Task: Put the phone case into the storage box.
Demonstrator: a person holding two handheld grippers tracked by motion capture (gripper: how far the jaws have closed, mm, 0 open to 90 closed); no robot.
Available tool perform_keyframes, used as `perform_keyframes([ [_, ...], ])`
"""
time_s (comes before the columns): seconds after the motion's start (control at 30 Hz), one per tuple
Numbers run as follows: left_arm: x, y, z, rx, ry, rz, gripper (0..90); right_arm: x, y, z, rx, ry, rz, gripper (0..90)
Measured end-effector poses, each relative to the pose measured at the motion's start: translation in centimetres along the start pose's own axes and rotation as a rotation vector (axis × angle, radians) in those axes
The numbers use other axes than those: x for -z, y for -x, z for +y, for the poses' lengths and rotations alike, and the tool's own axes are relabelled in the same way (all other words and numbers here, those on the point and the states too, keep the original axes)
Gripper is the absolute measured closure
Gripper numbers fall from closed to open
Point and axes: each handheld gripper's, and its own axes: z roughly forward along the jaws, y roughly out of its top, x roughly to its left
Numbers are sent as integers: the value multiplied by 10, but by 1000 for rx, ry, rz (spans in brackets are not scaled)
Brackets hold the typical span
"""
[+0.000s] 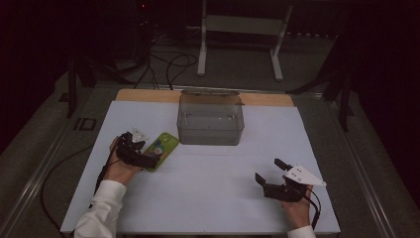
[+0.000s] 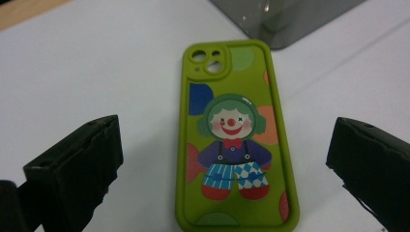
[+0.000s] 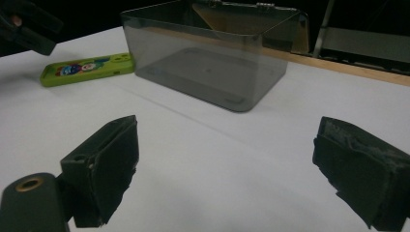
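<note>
On the white table sheet (image 1: 213,178), a green phone case (image 1: 162,149) is lying flat with its clown picture facing up, just in front of and to the left of a clear grey box (image 1: 210,121) whose lid is standing open at the back. The left gripper (image 1: 143,157) is hovering right at the near end of the case, and in the left gripper view its two black jaws are standing wide apart on either side of the case (image 2: 232,140), gripping nothing (neither pad is touching the case's edges as far as I can tell). The right gripper (image 1: 267,179) is waiting well apart, over bare sheet at the near right, its jaws also spread wide and empty; from its own view the box (image 3: 212,63) and the case (image 3: 84,67) are sitting farther off.

Judging by this, the step in hand is the approach to pick up the case, with the grasp not yet made. The next move is calling for the left gripper to be lowering until its pads are level with the case's long sides, then closing squarely across its width. A thin, flat case is offering little edge to catch, so a shallow or tilted closing is risking a slip. The open box is looking like the likely destination.
</note>
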Motion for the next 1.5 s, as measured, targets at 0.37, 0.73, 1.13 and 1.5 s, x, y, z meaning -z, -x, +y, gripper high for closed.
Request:
perform_keyframes([
  [0.37, -13, -2, 7, -19, -88, -13, 10, 0, 0, 0, -4, -2, 0, 93],
  [0.73, -27, -1, 13, -5, -193, -41, 30, 0, 1, 0, -4, -4, -3, 93],
  [1.13, -36, -3, 12, 28, -253, -63, 87, 0, 1, 0, -4, -8, -5, 93],
  [1.5, -48, -2, 11, 53, -310, -82, 147, -1, 1, -1, -3, -12, -12, 93],
])
